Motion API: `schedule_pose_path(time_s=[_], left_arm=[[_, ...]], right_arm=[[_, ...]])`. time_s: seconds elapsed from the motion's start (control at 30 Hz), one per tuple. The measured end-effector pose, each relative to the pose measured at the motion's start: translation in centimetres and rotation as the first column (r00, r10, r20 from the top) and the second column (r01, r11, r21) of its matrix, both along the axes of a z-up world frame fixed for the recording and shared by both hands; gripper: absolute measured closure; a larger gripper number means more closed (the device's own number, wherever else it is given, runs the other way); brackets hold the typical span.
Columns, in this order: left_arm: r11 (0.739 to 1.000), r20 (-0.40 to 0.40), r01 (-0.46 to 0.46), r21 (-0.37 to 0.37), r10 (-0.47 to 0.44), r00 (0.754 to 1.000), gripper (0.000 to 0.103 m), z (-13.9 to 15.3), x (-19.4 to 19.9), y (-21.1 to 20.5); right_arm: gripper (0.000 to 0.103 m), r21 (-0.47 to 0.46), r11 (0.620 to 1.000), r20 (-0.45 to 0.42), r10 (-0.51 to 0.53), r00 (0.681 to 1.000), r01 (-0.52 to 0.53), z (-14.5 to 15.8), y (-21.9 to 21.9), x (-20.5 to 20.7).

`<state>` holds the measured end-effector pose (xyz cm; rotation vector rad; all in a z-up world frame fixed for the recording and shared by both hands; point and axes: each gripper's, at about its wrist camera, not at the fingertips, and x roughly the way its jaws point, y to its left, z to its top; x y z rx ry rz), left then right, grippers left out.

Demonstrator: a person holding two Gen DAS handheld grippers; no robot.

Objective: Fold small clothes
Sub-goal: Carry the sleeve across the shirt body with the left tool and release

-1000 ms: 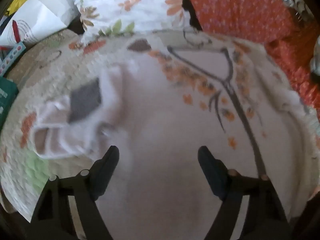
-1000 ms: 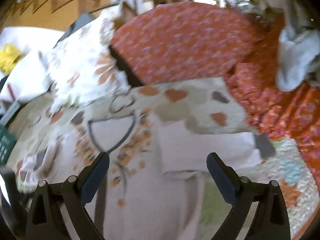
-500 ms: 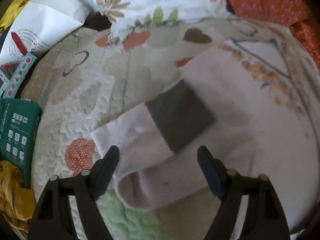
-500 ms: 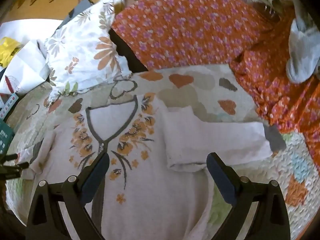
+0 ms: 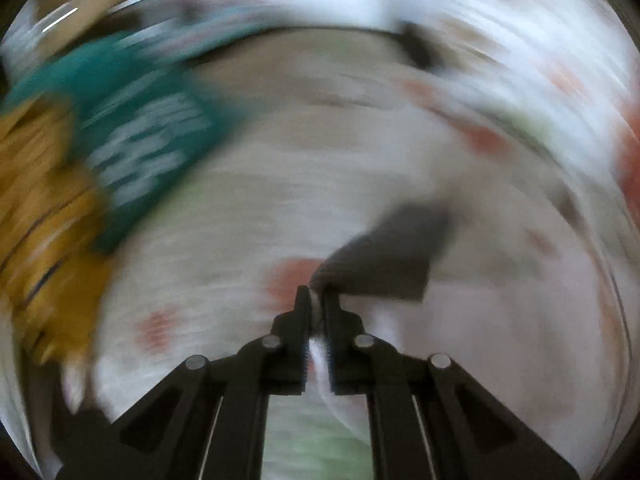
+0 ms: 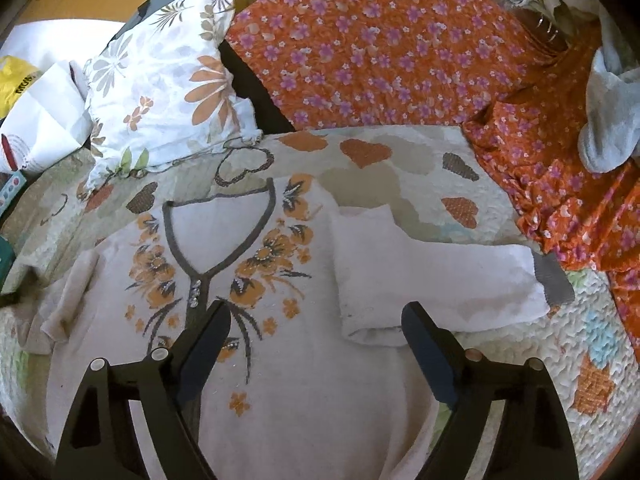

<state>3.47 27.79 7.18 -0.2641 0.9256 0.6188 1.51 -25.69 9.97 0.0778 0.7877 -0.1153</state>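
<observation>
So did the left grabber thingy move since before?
Yes. The left gripper swung left toward the green box, which was at the picture's edge before, and it has shut on the sweater's sleeve.

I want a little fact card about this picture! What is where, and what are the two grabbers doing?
garment: pale pink knit sweater with orange flowers and a grey neckline, spread flat
surface: quilted bedspread with heart patches
left gripper: shut on the sweater's grey-cuffed sleeve; view badly blurred
right gripper: jaws closing, nothing between them, above the sweater's front
other sleeve: folded in beside the sweater's chest, grey cuff pointing to the picture's right
behind: white floral pillow and orange flowered cloth
</observation>
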Motion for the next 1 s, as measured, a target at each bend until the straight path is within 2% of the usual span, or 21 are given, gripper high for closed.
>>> schedule_pose_path(time_s=[0.03,0.07,0.13,0.2,0.27,0.37,0.43,0.53,0.63,0.7,0.8,0.87,0.9,0.93,0.97,1.0], left_arm=[[0.996,0.013,-0.083,-0.031,0.084,0.996,0.094,0.2,-1.3,1.9],[0.991,0.027,-0.121,-0.060,0.123,0.992,0.094,0.5,-2.1,3.1],[0.988,0.072,-0.138,-0.064,0.143,0.987,0.094,1.5,-3.7,3.9],[0.995,0.110,-0.099,-0.017,0.100,0.989,0.086,2.5,-4.2,2.7],[1.000,0.144,-0.023,0.008,0.021,0.989,0.067,3.4,-3.8,0.3],[0.993,0.184,0.121,0.005,-0.120,0.976,0.058,4.2,-3.6,-3.6],[0.973,0.191,0.229,0.002,-0.226,0.955,0.052,4.3,-3.4,-6.7],[0.934,0.187,0.357,-0.026,-0.346,0.919,0.048,3.6,-3.8,-11.2],[0.893,0.161,0.445,-0.063,-0.431,0.888,0.047,2.5,-4.6,-15.4],[0.874,0.147,0.475,-0.097,-0.460,0.876,0.046,1.3,-5.4,-17.5],[0.840,0.128,0.519,-0.159,-0.504,0.854,0.045,-0.4,-5.7,-19.7],[0.823,0.104,0.548,-0.150,-0.537,0.837,0.045,-1.2,-5.8,-21.1],[0.820,0.100,0.557,-0.130,-0.548,0.830,0.045,-1.4,-5.9,-21.7],[0.818,0.101,0.564,-0.110,-0.555,0.826,0.045,-1.4,-5.9,-22.0],[0.819,0.102,0.566,-0.094,-0.558,0.824,0.045,-1.3,-5.8,-22.2],[0.821,0.104,0.566,-0.082,-0.557,0.824,0.045,-1.2,-5.8,-22.2]], right_arm=[[0.012,0.003,1.000,-0.002,-0.007,1.000,0.007,-0.1,-0.2,0.0],[0.012,0.008,1.000,-0.006,-0.013,1.000,0.013,-0.2,-0.5,0.0],[0.012,0.018,0.999,-0.015,-0.029,0.999,0.029,-0.4,-1.3,0.0],[0.012,0.023,0.998,-0.013,-0.065,0.998,0.066,-0.2,-2.7,-0.2],[0.012,0.043,0.992,-0.009,-0.119,0.993,0.119,0.1,-4.6,-0.6],[0.012,0.111,0.971,-0.040,-0.208,0.977,0.212,-0.3,-8.4,-1.3],[0.012,0.166,0.945,-0.077,-0.272,0.959,0.282,-1.1,-11.2,-2.1],[0.012,0.286,0.887,-0.141,-0.336,0.931,0.364,-2.5,-15.0,-3.7],[0.012,0.386,0.840,-0.166,-0.344,0.924,0.382,-3.6,-17.3,-4.5],[0.012,0.444,0.816,-0.169,-0.330,0.929,0.371,-4.3,-18.1,-4.0],[0.012,0.499,0.773,-0.228,-0.319,0.920,0.392,-6.2,-19.7,-1.4],[0.012,0.499,0.764,-0.275,-0.307,0.911,0.408,-7.7,-20.6,0.5],[0.013,0.500,0.762,-0.262,-0.320,0.910,0.412,-7.9,-21.0,1.1],[0.017,0.487,0.766,-0.236,-0.347,0.908,0.419,-7.5,-21.3,1.5],[0.043,0.466,0.776,-0.227,-0.360,0.905,0.426,-7.4,-21.4,1.9],[0.088,0.445,0.786,-0.228,-0.364,0.903,0.429,-7.4,-21.6,2.3]])
